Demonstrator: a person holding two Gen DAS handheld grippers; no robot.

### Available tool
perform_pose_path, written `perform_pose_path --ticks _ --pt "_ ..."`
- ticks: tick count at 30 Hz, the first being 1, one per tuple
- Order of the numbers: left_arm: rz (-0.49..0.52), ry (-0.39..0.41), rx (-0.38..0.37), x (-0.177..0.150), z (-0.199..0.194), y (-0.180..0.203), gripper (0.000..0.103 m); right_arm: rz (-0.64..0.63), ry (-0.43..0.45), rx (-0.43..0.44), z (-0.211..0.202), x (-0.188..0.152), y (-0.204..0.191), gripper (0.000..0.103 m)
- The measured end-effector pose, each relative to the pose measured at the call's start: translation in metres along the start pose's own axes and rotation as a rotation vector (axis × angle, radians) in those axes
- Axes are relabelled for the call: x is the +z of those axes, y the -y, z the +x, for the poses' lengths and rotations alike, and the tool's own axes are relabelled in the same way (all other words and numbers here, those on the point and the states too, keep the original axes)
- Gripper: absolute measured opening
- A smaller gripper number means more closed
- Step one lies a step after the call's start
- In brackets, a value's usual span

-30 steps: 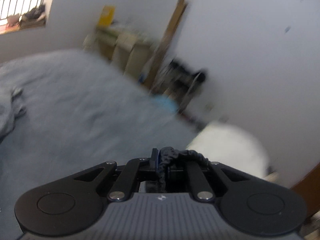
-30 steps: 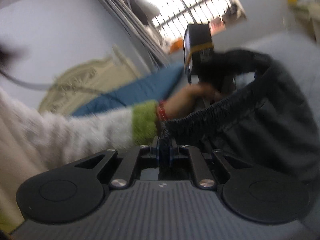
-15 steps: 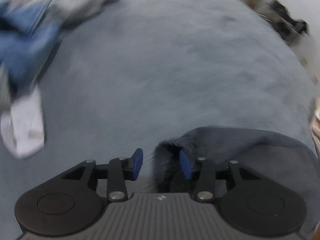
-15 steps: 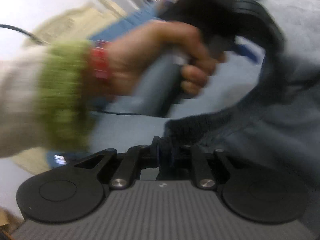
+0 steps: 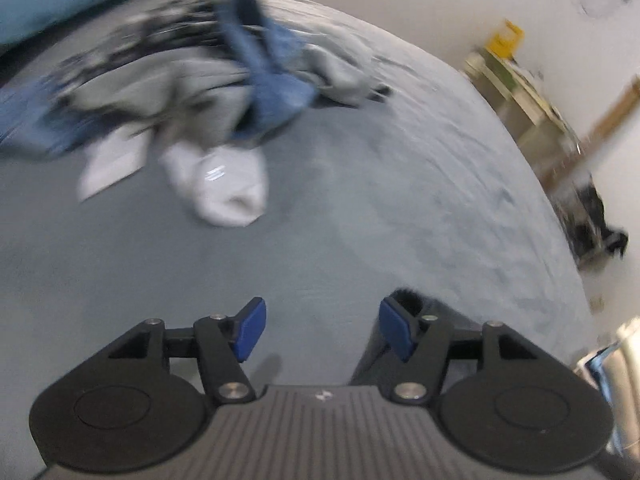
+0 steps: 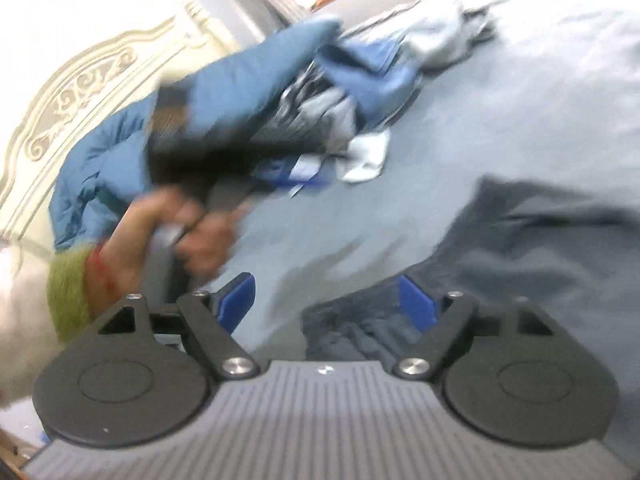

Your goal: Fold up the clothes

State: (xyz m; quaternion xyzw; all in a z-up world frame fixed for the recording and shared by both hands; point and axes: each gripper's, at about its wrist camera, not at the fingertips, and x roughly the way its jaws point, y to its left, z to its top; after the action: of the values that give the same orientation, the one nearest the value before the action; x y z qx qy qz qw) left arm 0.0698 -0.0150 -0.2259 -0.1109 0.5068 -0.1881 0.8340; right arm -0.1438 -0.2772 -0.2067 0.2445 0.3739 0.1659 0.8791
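A dark grey garment (image 6: pixel 540 248) lies spread on the grey bed sheet (image 6: pixel 540 92), its ribbed waistband (image 6: pixel 352 332) just below my right gripper (image 6: pixel 326 302). That gripper's jaws are opening wide, and the blue pads stand clear of the cloth. My left gripper (image 5: pixel 322 330) hangs low over the bare sheet (image 5: pixel 360 220) with its jaws opening and nothing between them. A dark corner of the garment (image 5: pixel 408 298) shows behind its right finger. In the right wrist view a person's hand (image 6: pixel 188 232) with a green cuff holds the left gripper's handle, blurred.
A heap of unfolded clothes (image 5: pixel 200 80), grey and blue, sits at the far side of the bed, with a white piece (image 5: pixel 228 188) at its near edge. A blue pillow (image 6: pixel 224 92) leans on the cream headboard (image 6: pixel 80 80). Shelves (image 5: pixel 520 96) stand by the wall.
Both grippers were shut on the dark waistband held up in the air. They have come down to the bed and let go. The left one has swung toward the clothes heap.
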Motion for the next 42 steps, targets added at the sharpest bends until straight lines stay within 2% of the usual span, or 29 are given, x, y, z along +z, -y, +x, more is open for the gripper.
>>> perform_pose_path --ticks 5,9,11,15,19,22,24,26,28,29,31,32,33,36,38,40,42 --pt "-0.108 -0.124 0.019 -0.072 -0.022 -0.027 0.064 -0.060 -0.035 -0.210 -0.057 0.010 0.016 0.080" --pt "-0.232 -0.206 -0.029 -0.121 -0.009 -0.036 0.064 -0.188 -0.083 -0.281 -0.034 0.030 0.041 0.083" --pt "-0.264 -0.210 -0.009 -0.135 -0.001 -0.033 0.064 -0.253 -0.102 -0.270 -0.007 0.045 0.055 0.084" --pt "-0.277 -0.193 0.044 -0.150 0.011 -0.021 0.064 -0.355 -0.150 -0.216 0.072 0.076 0.081 0.084" --pt "-0.285 -0.159 0.109 -0.162 0.022 -0.014 0.060 -0.428 -0.247 -0.115 0.134 0.103 0.090 0.085" --pt "-0.307 -0.123 0.145 -0.167 0.021 -0.018 0.047 -0.437 -0.329 -0.063 0.167 0.112 0.099 0.087" --pt "-0.344 -0.101 0.148 -0.171 0.017 -0.026 0.030 -0.426 -0.387 -0.034 0.185 0.115 0.107 0.087" --pt "-0.381 -0.085 0.142 -0.175 0.012 -0.037 0.020 -0.405 -0.420 -0.019 0.197 0.117 0.115 0.087" --pt "-0.409 -0.083 0.128 -0.177 0.007 -0.047 0.019 -0.379 -0.457 0.013 0.203 0.119 0.123 0.086" --pt "-0.409 -0.083 0.111 -0.177 0.005 -0.049 0.021 -0.368 -0.468 0.032 0.204 0.120 0.127 0.086" --pt "-0.403 -0.089 0.070 -0.177 0.003 -0.049 0.038 -0.357 -0.460 0.057 0.199 0.123 0.132 0.086" --pt "-0.402 -0.088 0.049 -0.175 0.003 -0.049 0.053 -0.348 -0.456 0.064 0.197 0.125 0.134 0.087" --pt "-0.401 -0.085 0.034 -0.174 0.002 -0.047 0.063 -0.341 -0.454 0.066 0.196 0.126 0.137 0.087" --pt "-0.361 -0.083 0.022 -0.166 0.008 -0.036 0.075 -0.323 -0.468 0.047 0.200 0.127 0.146 0.088" --pt "-0.337 -0.091 0.056 -0.162 0.017 -0.030 0.075 -0.307 -0.483 0.028 0.207 0.125 0.150 0.088" --pt "-0.346 -0.092 0.096 -0.163 0.025 -0.029 0.070 -0.312 -0.494 0.014 0.218 0.120 0.150 0.089" --pt "-0.370 -0.078 0.132 -0.164 0.028 -0.029 0.055 -0.348 -0.483 -0.012 0.225 0.115 0.143 0.089"
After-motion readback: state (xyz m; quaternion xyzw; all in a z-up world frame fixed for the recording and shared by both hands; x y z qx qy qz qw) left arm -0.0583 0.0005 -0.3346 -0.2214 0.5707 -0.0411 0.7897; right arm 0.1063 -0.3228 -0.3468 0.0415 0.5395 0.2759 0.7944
